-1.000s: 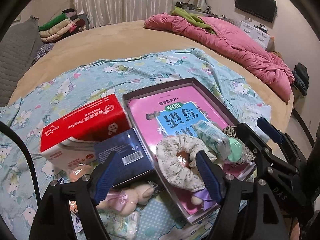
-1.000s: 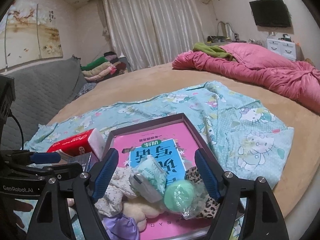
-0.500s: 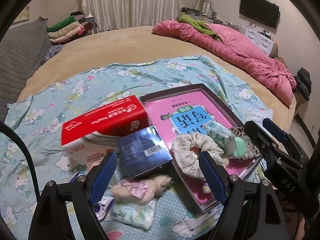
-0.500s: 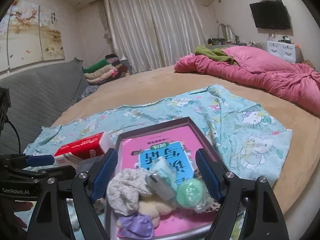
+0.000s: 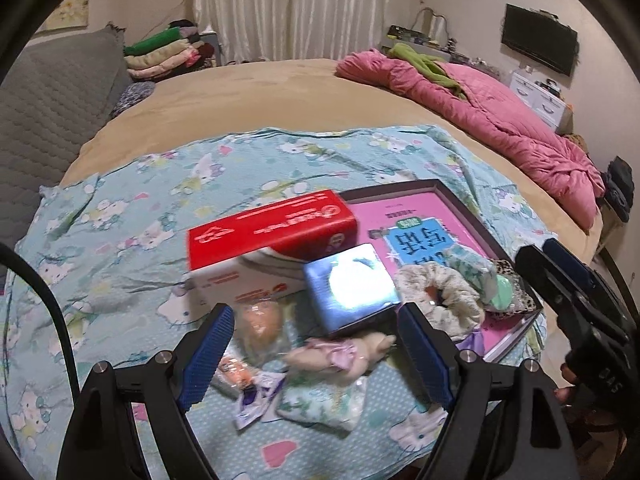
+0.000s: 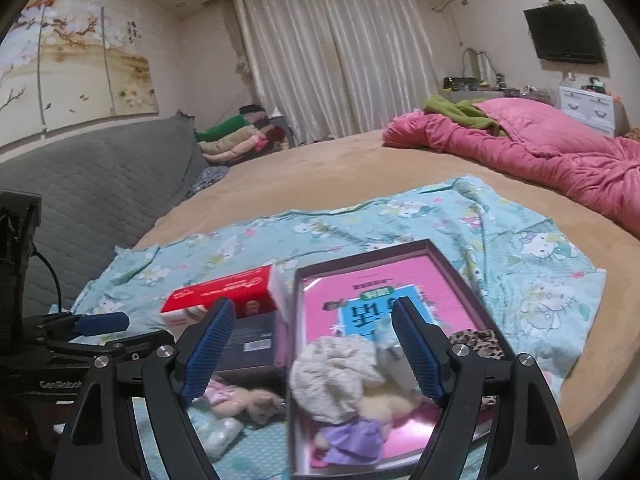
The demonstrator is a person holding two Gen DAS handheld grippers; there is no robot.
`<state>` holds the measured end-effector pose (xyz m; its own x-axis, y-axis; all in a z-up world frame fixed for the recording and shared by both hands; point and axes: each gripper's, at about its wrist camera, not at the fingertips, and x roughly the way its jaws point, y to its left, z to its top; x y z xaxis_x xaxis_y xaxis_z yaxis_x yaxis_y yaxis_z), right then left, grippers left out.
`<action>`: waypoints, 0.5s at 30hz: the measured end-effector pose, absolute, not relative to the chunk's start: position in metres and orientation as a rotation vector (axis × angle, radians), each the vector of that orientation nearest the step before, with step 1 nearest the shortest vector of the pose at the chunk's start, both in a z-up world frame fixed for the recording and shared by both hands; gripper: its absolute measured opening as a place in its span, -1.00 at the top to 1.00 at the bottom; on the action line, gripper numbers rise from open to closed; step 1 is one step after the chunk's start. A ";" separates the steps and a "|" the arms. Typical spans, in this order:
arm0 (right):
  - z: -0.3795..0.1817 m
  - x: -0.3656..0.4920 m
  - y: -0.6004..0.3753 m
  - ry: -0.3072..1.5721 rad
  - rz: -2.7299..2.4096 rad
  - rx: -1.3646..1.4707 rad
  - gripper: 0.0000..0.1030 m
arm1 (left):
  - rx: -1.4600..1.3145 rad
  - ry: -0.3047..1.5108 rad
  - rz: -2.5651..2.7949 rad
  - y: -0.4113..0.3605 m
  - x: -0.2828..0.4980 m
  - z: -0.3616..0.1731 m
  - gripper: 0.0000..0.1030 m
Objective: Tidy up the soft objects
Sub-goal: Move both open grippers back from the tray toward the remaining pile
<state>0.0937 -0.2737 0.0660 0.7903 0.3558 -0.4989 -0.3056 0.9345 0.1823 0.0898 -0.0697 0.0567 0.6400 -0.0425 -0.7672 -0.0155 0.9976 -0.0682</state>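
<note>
A dark-rimmed tray (image 5: 460, 204) holding a pink book lies on the Hello Kitty cloth. A floral scrunchie (image 5: 444, 296), a green ball (image 5: 500, 296) and other soft pieces are piled at its near end. A small plush with a pink bow (image 5: 340, 354) and a floral packet (image 5: 324, 400) lie on the cloth beside it. My left gripper (image 5: 316, 340) hovers open above the plush, holding nothing. My right gripper (image 6: 312, 320) hangs open over the scrunchie (image 6: 336, 372) and a purple-dressed plush (image 6: 352, 440) in the tray (image 6: 452, 268), touching neither.
A red tissue box (image 5: 272, 232) and a dark blue box (image 5: 350, 288) sit left of the tray. A pink quilt (image 5: 500, 120) is heaped at the bed's far right. A grey headboard (image 6: 100, 184) and folded clothes (image 6: 236, 136) stand behind.
Both grippers have drawn back and upward from the pile, so the objects look smaller and farther from the fingers. The objects lie where they were, and nothing was picked up.
</note>
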 end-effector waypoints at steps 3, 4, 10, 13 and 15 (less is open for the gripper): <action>0.069 0.091 -0.264 0.564 0.370 0.079 -0.59 | -0.093 0.874 0.008 -0.054 0.085 0.057 -0.62; 0.070 0.089 -0.261 0.568 0.373 0.076 -0.59 | -0.102 0.873 0.016 -0.048 0.084 0.057 -0.62; 0.077 0.082 -0.242 0.570 0.406 0.051 -0.59 | -0.144 0.876 0.057 -0.016 0.077 0.056 -0.62; 0.078 0.080 -0.231 0.577 0.432 0.035 -0.59 | -0.162 0.875 0.081 0.002 0.074 0.054 -0.62; 0.077 0.077 -0.221 0.579 0.450 0.007 -0.59 | -0.177 0.876 0.099 0.014 0.070 0.053 -0.62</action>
<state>0.0772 -0.2207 0.0771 0.7430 0.4123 -0.5272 -0.4084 0.9034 0.1309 0.0704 0.0142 0.0533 0.6370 0.0137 -0.7708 -0.1582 0.9809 -0.1133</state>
